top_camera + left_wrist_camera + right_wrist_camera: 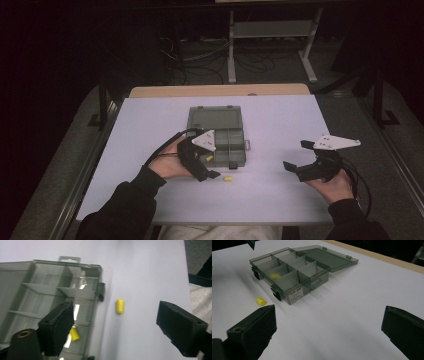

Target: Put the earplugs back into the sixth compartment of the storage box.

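Note:
A grey see-through compartment box [235, 164] lies in the middle of the white table, its lid [215, 119] folded flat toward the far side. One small yellow piece [209, 158] rests in a near-left compartment. A second yellow piece [228, 178] lies on the table just in front of the box. My left gripper [205, 162] hovers over the box's near-left corner, jaws open and empty. In the left gripper view the loose yellow piece [120, 306] lies between and beyond the jaws of that gripper [117, 322]. My right gripper [297, 156] is held open and empty to the right of the box.
The right gripper view has the box [294, 293] at upper left, a yellow piece [275, 275] inside it and the other piece [261, 301] by its corner latch. The table's wooden back edge [220, 90] borders dark floor with cables and a shelf frame [270, 30].

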### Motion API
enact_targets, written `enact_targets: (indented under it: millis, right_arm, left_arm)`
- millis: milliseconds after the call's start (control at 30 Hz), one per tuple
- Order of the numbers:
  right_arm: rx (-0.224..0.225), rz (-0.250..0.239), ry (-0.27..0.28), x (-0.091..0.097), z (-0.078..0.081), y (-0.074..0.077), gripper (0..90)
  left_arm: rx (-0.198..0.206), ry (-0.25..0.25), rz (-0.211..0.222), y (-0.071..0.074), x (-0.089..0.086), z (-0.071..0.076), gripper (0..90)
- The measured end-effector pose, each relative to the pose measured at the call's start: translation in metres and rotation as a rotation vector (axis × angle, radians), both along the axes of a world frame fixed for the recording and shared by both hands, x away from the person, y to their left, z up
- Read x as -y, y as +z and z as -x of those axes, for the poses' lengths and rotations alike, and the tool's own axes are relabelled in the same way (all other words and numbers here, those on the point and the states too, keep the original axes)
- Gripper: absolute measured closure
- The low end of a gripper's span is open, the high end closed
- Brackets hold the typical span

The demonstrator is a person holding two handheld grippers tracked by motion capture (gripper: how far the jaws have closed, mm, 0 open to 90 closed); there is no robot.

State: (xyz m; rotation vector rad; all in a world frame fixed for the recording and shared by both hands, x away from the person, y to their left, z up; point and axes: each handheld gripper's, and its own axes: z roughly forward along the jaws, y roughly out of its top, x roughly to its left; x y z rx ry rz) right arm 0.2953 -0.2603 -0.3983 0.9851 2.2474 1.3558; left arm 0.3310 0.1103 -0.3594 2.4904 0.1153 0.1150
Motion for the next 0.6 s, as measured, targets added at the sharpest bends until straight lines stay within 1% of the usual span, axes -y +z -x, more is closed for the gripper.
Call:
enact_targets:
  millis: [33, 100, 133, 200, 233, 300, 333, 367, 400, 433, 467, 600]
  right_arm:
    - [-0.002, 0.000, 0.000, 0.000, 0.000, 0.000, 0.0]
    - [-0.002, 0.000, 0.001, 0.000, 0.000, 0.000, 0.0]
    - [-0.002, 0.000, 0.001, 0.000, 0.000, 0.000, 0.0]
    - [-0.002, -0.001, 0.002, 0.000, 0.000, 0.000, 0.0]
    - [-0.002, -0.001, 0.002, 0.000, 0.000, 0.000, 0.0]
    - [-0.005, -0.001, 0.002, 0.000, 0.000, 0.000, 0.0]
    - [-0.006, 0.000, 0.004, 0.000, 0.000, 0.000, 0.0]
    - [-0.006, 0.000, 0.004, 0.000, 0.000, 0.000, 0.0]
    - [-0.006, 0.000, 0.003, 0.000, 0.000, 0.000, 0.0]
    - [-0.006, -0.001, 0.003, 0.000, 0.000, 0.000, 0.0]
    - [-0.005, 0.000, 0.003, 0.000, 0.000, 0.000, 0.0]
    - [-0.004, 0.000, 0.002, 0.000, 0.000, 0.000, 0.0]
  left_arm:
    - [-0.010, -0.004, -0.002, -0.004, 0.005, 0.003, 9.4]
    - [-0.014, -0.006, -0.006, -0.006, 0.007, 0.004, 5.3]
    - [-0.015, -0.011, -0.016, -0.008, 0.010, 0.005, 4.1]
    - [-0.022, -0.024, -0.031, -0.015, 0.017, 0.008, 3.7]
    - [-0.022, -0.024, -0.031, -0.015, 0.017, 0.008, 3.7]
    - [-0.024, -0.033, -0.042, -0.019, 0.021, 0.009, 3.7]
    - [-0.027, -0.044, -0.055, -0.023, 0.024, 0.010, 3.8]
    - [-0.027, -0.044, -0.055, -0.023, 0.024, 0.010, 3.8]
    - [-0.027, -0.051, -0.069, -0.027, 0.027, 0.011, 4.4]
    - [-0.036, -0.053, -0.069, -0.029, 0.029, 0.012, 4.7]
    - [-0.036, -0.053, -0.069, -0.029, 0.029, 0.012, 4.8]
    - [-0.044, -0.061, -0.082, -0.036, 0.032, 0.013, 5.9]
